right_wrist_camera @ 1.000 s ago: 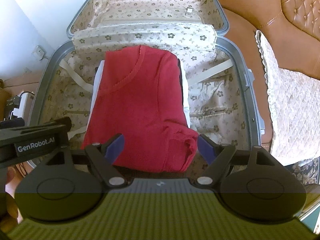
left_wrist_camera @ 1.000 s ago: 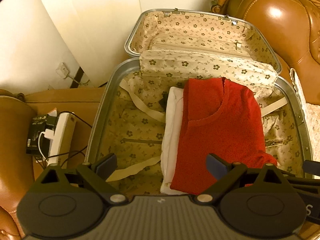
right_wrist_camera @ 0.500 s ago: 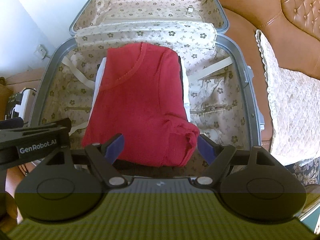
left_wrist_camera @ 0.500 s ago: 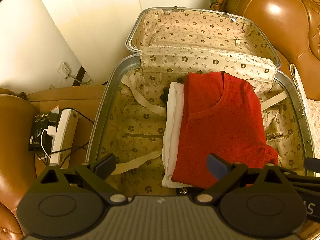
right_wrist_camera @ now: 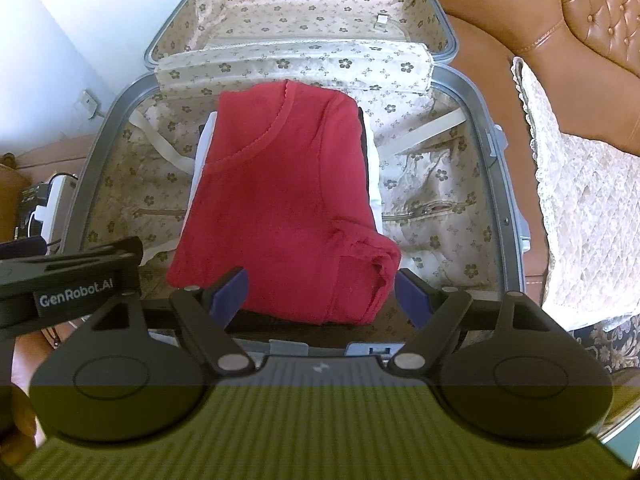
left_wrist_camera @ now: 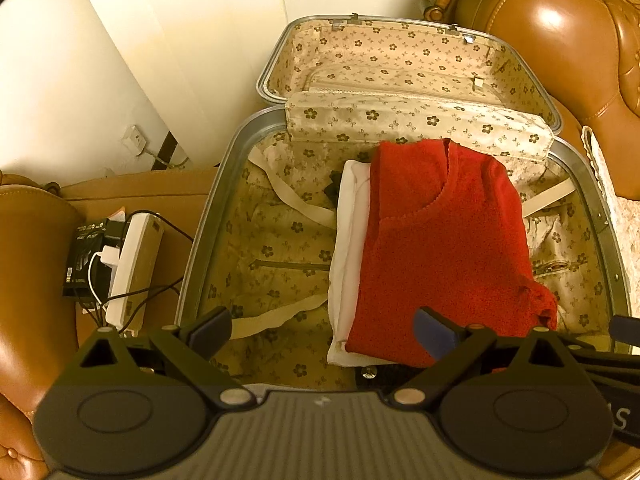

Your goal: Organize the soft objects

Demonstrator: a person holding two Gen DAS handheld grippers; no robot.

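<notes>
While both grippers hang spread wide and empty, the folded red knit sweater (right_wrist_camera: 288, 196) lies just ahead of the right gripper (right_wrist_camera: 320, 292) in the open floral-lined suitcase (right_wrist_camera: 502, 184), long axis pointing away; the left gripper (left_wrist_camera: 320, 330) sits off its left edge.

Open suitcase (left_wrist_camera: 192, 248) (flower-lined) — folded red sweater (right_wrist_camera: 280, 200) tops its stack.

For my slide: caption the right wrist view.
Open right tool above a folded red sweater in an open floral-lined suitcase.
</notes>
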